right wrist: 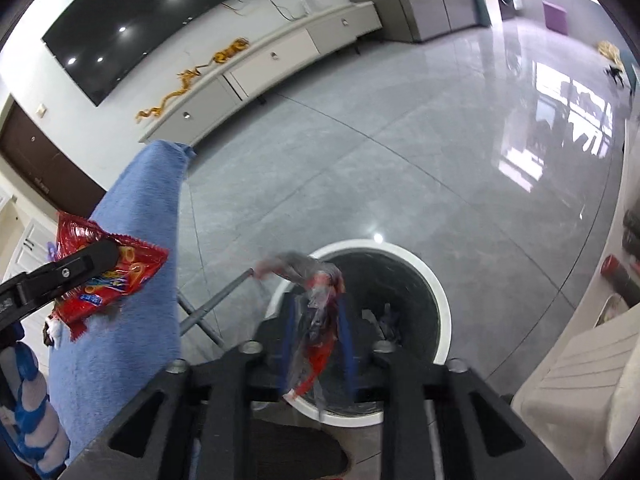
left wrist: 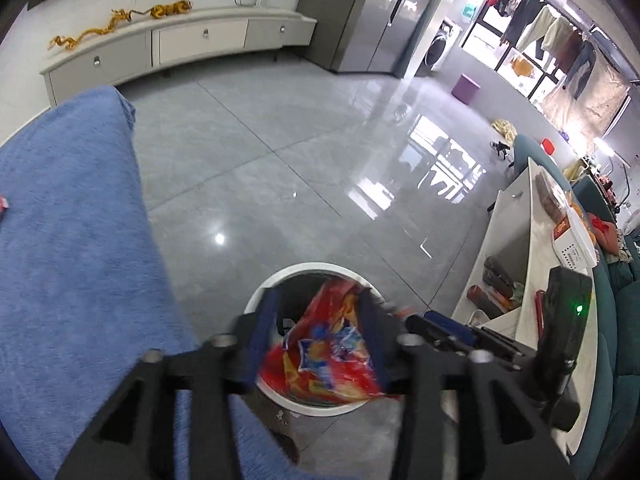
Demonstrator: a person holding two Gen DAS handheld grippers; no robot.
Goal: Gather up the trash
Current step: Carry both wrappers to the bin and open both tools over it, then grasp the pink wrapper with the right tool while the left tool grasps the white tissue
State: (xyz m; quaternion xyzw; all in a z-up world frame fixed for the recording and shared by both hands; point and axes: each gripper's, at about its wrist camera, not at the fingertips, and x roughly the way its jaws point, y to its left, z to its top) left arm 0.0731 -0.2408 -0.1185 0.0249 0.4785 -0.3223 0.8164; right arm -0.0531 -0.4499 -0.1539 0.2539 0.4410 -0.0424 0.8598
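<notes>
My left gripper (left wrist: 318,312) is shut on a red and orange snack bag (left wrist: 328,348) and holds it over the white-rimmed round bin (left wrist: 316,268) on the floor. In the right wrist view the same left gripper (right wrist: 96,258) and its snack bag (right wrist: 108,280) show at the left, above the blue cloth. My right gripper (right wrist: 316,312) is shut on a crumpled clear and red wrapper (right wrist: 318,320) and holds it above the bin (right wrist: 420,264), near its left rim. The bin holds a dark liner and some scraps.
A table covered in blue cloth (left wrist: 76,240) stands left of the bin; its grey folding leg (right wrist: 216,300) shows. A white low table (left wrist: 532,248) with boxes and bottles is at the right. A TV cabinet (left wrist: 180,44) lines the far wall across glossy grey floor tiles.
</notes>
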